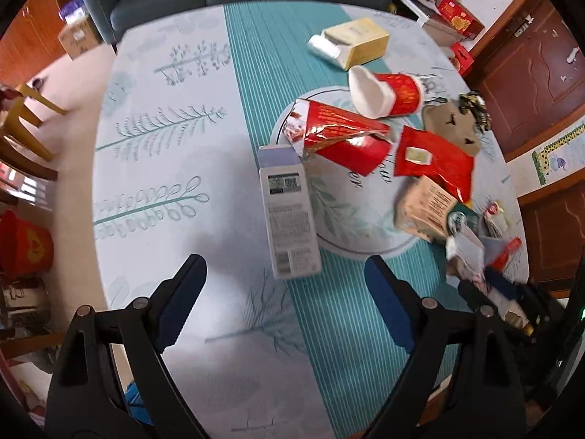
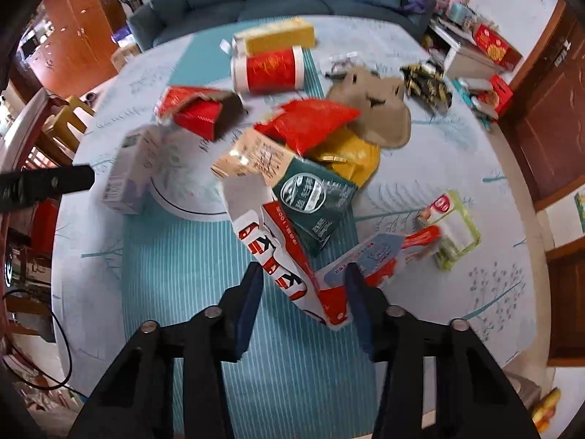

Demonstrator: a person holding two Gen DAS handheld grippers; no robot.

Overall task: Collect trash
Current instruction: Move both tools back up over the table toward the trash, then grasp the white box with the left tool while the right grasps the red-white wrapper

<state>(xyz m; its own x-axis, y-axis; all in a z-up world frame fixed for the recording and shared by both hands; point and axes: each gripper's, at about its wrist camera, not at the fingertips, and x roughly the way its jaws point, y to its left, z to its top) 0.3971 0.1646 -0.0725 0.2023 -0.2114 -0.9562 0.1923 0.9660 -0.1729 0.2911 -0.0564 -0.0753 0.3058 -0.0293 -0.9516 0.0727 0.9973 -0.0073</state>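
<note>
My right gripper [image 2: 303,285] had its fingers part-way closed around the lower end of a torn red-and-white carton [image 2: 289,256], which stood tilted up from the striped tabletop [image 2: 204,285]. One pad seemed to touch the carton's right side, but I could not tell whether the left pad had met it, so I judged the hold as not yet sure. My left gripper [image 1: 285,278] hung spread wide and empty above the tabletop, just short of the white-and-lavender carton [image 1: 289,216] lying flat.

The rest of the trash sat in a heap beyond: a green-and-tan box [image 2: 292,183] leaning against the torn carton, a red foil pouch [image 2: 310,120], a red paper cup [image 2: 270,69] on its side, a yellow box [image 2: 278,34], and a brown paper bag [image 2: 376,109].

To do this well, I reckoned I should squeeze until both pads pressed the flattened cardboard, low down where it was stiffest, then lift straight up so the leaning box slid off and did not drag along. The thin, torn walls would likely buckle under a hard pinch.
</note>
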